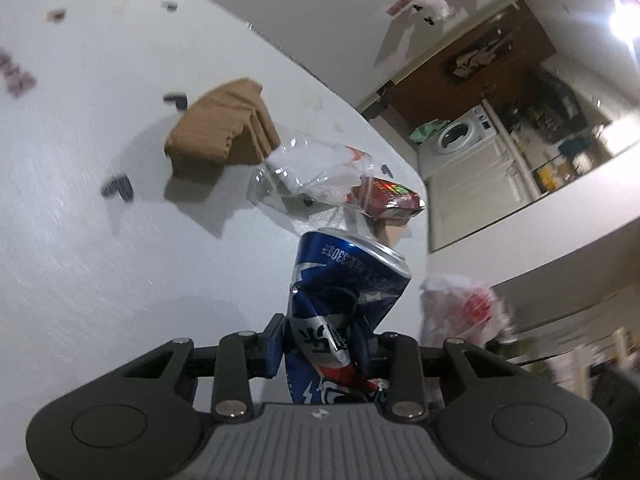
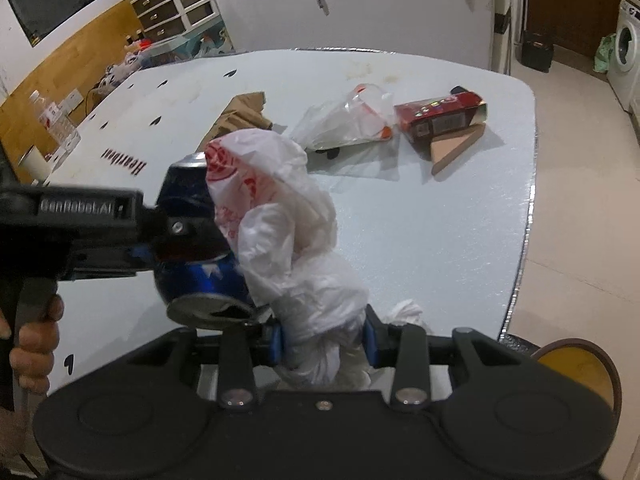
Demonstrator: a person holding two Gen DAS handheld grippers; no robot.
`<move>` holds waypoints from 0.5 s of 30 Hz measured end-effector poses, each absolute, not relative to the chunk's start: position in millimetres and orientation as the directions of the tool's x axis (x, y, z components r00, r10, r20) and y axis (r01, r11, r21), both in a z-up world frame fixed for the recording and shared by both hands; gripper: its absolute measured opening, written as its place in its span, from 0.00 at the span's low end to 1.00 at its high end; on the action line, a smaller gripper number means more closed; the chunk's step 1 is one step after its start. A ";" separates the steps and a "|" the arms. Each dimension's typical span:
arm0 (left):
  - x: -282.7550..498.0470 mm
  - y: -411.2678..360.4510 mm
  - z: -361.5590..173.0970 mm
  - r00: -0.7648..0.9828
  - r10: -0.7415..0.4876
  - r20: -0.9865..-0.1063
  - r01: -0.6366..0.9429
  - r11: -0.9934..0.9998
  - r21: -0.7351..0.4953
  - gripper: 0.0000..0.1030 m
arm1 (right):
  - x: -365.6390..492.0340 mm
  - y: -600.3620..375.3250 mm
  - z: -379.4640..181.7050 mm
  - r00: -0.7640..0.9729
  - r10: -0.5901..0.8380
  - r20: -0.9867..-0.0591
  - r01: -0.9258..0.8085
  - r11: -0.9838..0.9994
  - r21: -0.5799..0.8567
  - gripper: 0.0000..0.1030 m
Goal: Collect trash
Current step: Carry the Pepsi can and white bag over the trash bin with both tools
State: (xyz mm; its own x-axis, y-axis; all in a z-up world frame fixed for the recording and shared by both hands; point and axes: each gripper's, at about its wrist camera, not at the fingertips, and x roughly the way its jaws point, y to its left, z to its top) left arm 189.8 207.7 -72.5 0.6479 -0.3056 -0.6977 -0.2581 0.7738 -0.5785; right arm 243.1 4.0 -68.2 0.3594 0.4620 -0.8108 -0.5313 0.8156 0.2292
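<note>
While the left gripper (image 1: pixel 324 346) pinches a crushed blue can (image 1: pixel 344 300) between its closed fingers, the right gripper (image 2: pixel 325 340) is clamped on the twisted neck of a white plastic bag (image 2: pixel 280 216) printed in red. Both items are held above the white table (image 2: pixel 420 240), the can just beside the bag and partly hidden by it in the right wrist view, where a hand (image 2: pixel 34 344) grips the left tool's handle. Other trash lies on the table: a folded piece of brown cardboard (image 1: pixel 224 132), a clear plastic bag (image 1: pixel 316 172) beside it, a red box (image 2: pixel 440 114) touching that clear bag, and a wedge-shaped wooden block (image 2: pixel 456 148) partly under the red box. A washing machine (image 1: pixel 460 134) stands in the background.
</note>
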 end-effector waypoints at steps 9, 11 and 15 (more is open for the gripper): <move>173.8 187.1 -41.1 0.664 -0.135 -0.736 -0.208 0.912 -0.355 0.34 | 237.9 -16.1 -51.8 0.415 0.456 -0.787 -0.493 0.840 0.227 0.37; 169.8 181.3 -32.8 0.673 -0.106 -0.732 -0.191 0.931 -0.311 0.34 | 235.8 -20.8 -47.6 0.429 0.457 -0.779 -0.484 0.845 0.229 0.37; 161.2 168.2 -17.3 0.686 -0.048 -0.726 -0.166 0.961 -0.220 0.34 | 229.7 -30.9 -38.1 0.457 0.457 -0.763 -0.469 0.853 0.230 0.37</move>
State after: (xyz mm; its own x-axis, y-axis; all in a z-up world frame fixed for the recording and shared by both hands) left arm 161.2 168.2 -17.3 0.6860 -0.0477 -0.7261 -0.1660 0.9613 -0.2200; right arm 229.7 -30.9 -38.1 0.4567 0.4572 -0.7631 -0.4693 0.8526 0.2300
